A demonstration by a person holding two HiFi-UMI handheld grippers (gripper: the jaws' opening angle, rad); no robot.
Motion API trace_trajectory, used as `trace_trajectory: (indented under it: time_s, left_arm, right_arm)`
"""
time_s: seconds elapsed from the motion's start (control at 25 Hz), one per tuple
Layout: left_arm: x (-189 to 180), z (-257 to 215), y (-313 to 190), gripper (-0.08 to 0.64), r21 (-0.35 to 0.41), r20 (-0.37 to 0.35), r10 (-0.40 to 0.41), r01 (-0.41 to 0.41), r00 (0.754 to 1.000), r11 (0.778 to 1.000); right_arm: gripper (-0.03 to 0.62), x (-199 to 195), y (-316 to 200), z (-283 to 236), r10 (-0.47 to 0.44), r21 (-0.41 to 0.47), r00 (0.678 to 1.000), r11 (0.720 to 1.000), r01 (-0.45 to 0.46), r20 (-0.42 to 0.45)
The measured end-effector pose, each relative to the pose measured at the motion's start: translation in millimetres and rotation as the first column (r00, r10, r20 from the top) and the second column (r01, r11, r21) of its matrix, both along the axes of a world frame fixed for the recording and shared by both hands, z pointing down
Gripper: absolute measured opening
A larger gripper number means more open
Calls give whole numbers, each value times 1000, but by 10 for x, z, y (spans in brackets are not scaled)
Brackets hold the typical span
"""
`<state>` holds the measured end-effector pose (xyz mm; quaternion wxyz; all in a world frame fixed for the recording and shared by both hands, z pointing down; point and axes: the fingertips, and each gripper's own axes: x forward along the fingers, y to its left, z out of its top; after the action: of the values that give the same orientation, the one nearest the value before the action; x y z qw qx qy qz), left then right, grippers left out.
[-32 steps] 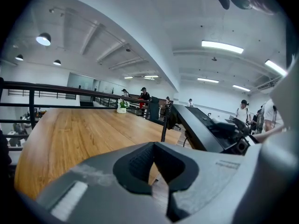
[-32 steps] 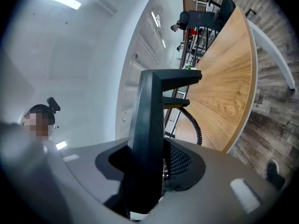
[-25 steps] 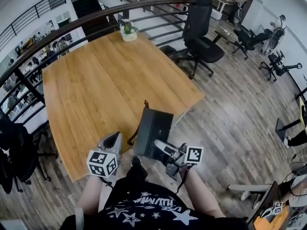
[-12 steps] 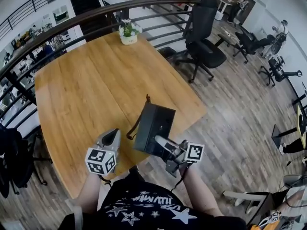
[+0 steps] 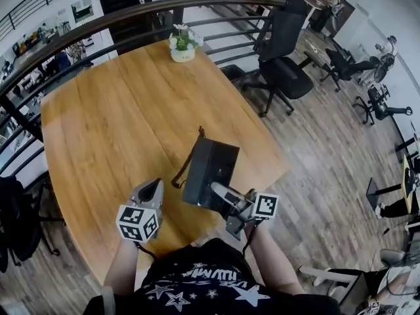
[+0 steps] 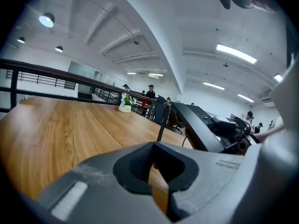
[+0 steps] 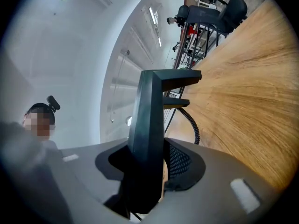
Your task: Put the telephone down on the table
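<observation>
A black desk telephone [image 5: 210,169] hangs tilted above the near right corner of the wooden table [image 5: 118,117], its coiled cord [image 5: 186,168] dangling on its left side. My right gripper [image 5: 220,195] is shut on the phone's near edge. In the right gripper view the phone's body [image 7: 149,120] stands on edge between the jaws, with the cord [image 7: 194,122] curling off over the tabletop [image 7: 247,78]. My left gripper [image 5: 151,191] is over the table's near edge, left of the phone, shut and holding nothing. In the left gripper view the phone [image 6: 205,125] is at the right.
A small white pot with a plant [image 5: 183,44] stands at the table's far edge by a curved railing [image 5: 98,25]. A black office chair [image 5: 282,64] is beyond the table's right corner. Wooden floor [image 5: 315,163] lies to the right.
Both grippers and the telephone have moved forward, from the table's near edge to further over the tabletop. The grip on the phone is unchanged.
</observation>
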<state>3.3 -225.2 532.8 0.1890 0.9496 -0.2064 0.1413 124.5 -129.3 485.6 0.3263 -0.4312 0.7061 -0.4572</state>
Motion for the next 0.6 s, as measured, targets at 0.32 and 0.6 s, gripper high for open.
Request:
trace_trajectory:
  time_s: [0.32, 0.6]
  left_arm:
    - [-82, 126, -163, 2, 3, 12, -68, 68, 998, 998]
    - [-16, 112, -313, 2, 25, 46, -192, 191, 980, 981]
  right_arm:
    - [179, 105, -340, 136, -45, -5, 999, 999, 45, -3]
    - [179, 396, -579, 262, -151, -22, 989, 988, 150, -1]
